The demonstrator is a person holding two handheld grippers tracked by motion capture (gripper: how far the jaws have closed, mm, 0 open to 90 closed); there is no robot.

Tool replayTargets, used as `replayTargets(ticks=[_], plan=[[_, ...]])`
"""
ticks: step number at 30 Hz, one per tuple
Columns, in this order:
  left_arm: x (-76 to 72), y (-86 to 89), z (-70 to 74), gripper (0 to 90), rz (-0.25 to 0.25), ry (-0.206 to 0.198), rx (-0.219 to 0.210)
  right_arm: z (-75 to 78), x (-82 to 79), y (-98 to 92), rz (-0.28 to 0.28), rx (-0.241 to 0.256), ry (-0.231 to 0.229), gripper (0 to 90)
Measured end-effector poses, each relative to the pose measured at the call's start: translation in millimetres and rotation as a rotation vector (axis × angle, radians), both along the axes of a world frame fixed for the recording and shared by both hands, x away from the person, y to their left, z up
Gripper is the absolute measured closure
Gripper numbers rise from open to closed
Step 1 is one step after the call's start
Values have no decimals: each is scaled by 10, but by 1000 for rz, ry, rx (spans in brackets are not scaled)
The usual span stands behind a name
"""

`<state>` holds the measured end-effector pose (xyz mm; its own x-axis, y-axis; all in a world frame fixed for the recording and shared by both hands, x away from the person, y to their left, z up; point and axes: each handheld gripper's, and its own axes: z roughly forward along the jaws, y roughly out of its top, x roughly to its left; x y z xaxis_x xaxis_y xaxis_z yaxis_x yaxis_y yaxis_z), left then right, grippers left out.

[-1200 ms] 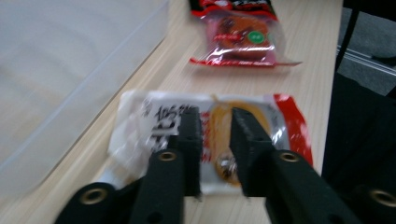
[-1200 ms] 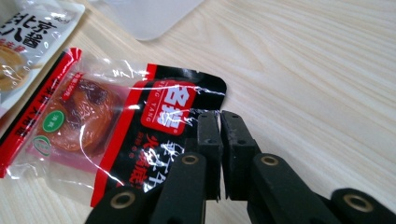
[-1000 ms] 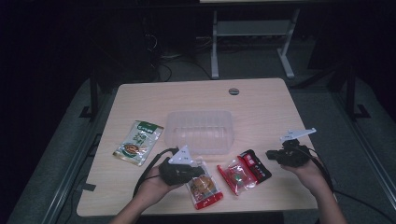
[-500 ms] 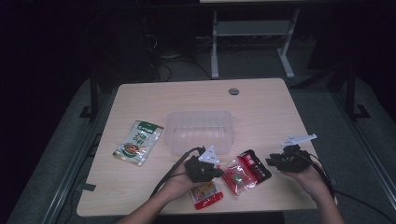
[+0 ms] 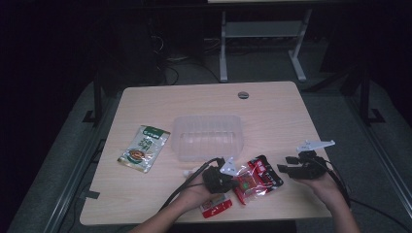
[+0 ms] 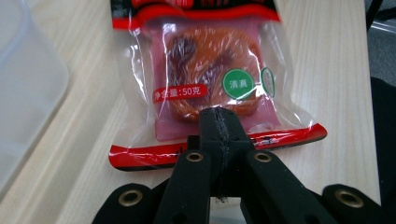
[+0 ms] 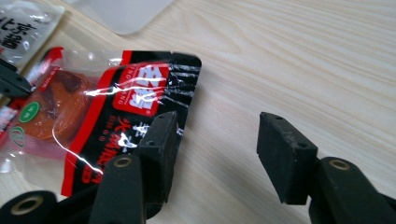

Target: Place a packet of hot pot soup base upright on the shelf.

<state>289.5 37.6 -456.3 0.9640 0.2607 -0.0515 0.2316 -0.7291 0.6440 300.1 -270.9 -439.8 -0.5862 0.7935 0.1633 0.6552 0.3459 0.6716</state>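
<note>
A red and black snack packet [image 5: 256,177] with a clear window lies flat near the table's front edge. My left gripper [image 5: 232,180] is at its left end. In the left gripper view the jaws are shut together, and my left gripper [image 6: 218,114] has its tips over the packet's [image 6: 205,60] near edge. I cannot tell whether any film is pinched. My right gripper [image 5: 284,165] is just right of the packet. Seen in the right gripper view, this right gripper [image 7: 218,119] is open; its left jaw overlaps the packet's black end [image 7: 140,98], with bare table between the jaws.
A clear plastic container [image 5: 206,137] stands mid-table, just behind the packet. A green packet [image 5: 144,148] lies at the left. Another red and white packet [image 5: 216,206] sits at the front edge under the left hand. Cables trail from both grippers.
My left gripper has moved right, from over the front-edge packet to the red and black packet. The right gripper dropped slightly and otherwise stayed put.
</note>
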Motion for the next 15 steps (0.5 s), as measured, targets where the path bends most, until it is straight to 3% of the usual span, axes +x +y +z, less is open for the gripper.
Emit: replayTargets(ticks=[1,6,10,15], plan=[[-8,0,-13,898,17,13,-17,2,-3,5,2,5,-1,460],[17,22,-23,898,1,12,18,12,-4,44,28,23,3,437],[17,17,-37,899,19,29,9,7,7,79,58,63,13,410],[19,21,-42,899,21,35,2,-2,26,120,81,95,59,397]])
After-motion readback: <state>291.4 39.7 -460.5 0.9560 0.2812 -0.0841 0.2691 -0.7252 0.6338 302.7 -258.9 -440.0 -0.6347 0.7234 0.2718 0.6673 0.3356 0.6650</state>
